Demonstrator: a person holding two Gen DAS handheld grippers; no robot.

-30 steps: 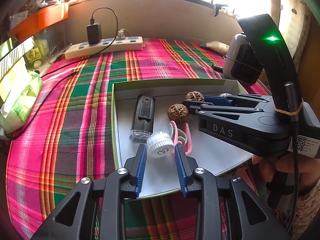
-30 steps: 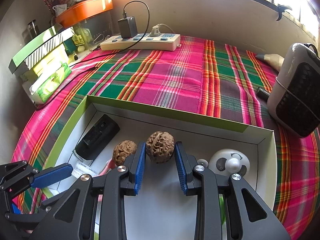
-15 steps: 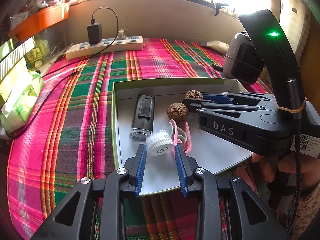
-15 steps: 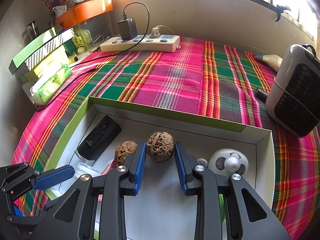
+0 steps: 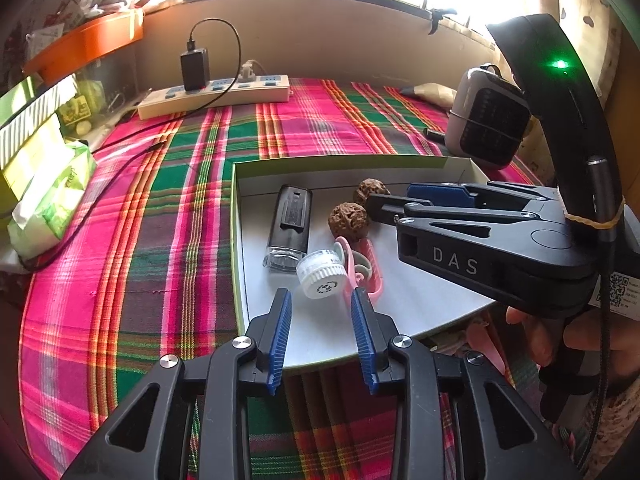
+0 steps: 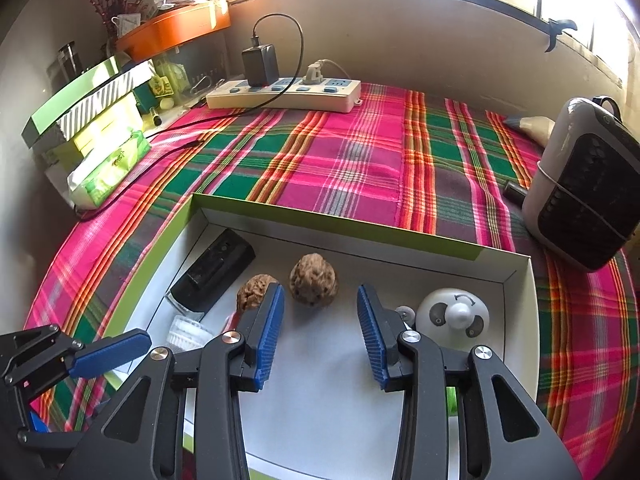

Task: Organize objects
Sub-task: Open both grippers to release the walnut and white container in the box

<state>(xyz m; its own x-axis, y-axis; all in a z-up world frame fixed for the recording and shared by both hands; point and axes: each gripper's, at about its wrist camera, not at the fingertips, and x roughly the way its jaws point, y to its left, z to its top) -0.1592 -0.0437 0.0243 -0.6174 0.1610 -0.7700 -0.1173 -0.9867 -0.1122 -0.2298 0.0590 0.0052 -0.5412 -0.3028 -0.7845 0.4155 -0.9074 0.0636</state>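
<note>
Two walnuts, one tray, both tools spreading.

Inside the green-rimmed tray (image 6: 336, 222) lie a black lighter (image 5: 291, 222), long axis toward the far wall, walnuts (image 6: 313, 284), white cap (image 5: 322, 275); right tool (image 6: 320, 332) opening, walnut freed; left tool (image 5: 322, 330) opening, empty.

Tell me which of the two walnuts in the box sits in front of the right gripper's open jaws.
The walnut nearer the box's back wall, ahead of the opening right gripper, untouched. The other walnut lies left, partly behind the left finger.
</note>
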